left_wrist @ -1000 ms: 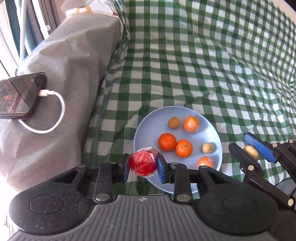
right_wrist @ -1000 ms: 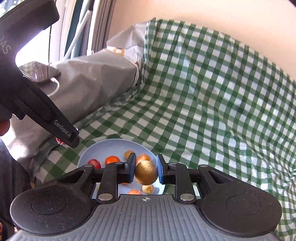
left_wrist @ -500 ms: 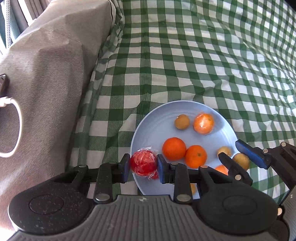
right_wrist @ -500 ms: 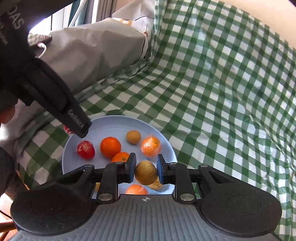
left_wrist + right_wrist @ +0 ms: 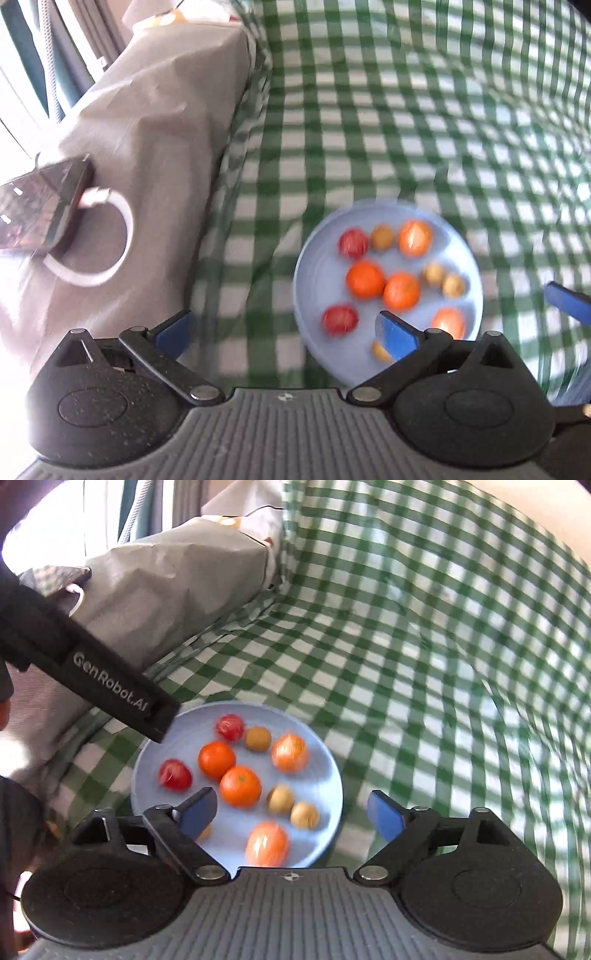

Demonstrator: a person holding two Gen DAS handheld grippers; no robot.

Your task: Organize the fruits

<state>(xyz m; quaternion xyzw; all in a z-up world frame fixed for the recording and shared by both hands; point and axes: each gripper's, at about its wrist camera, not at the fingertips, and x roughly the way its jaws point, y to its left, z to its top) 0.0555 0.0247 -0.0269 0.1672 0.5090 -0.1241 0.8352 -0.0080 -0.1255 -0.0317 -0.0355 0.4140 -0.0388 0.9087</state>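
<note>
Fruit is gathered on the pale blue plate (image 5: 325, 760), which sits on the green-checked cloth (image 5: 424, 672): two red ones, oranges (image 5: 240, 786) and small brown ones. The left gripper (image 5: 284, 334) and right gripper (image 5: 291, 814) both hang over the plate with jaws spread wide, holding nothing. The step looks like clearing away after a drop, so lift each gripper straight up before swinging sideways; round fruit rolls at a nudge, and the blue pads sit close above it.
</note>
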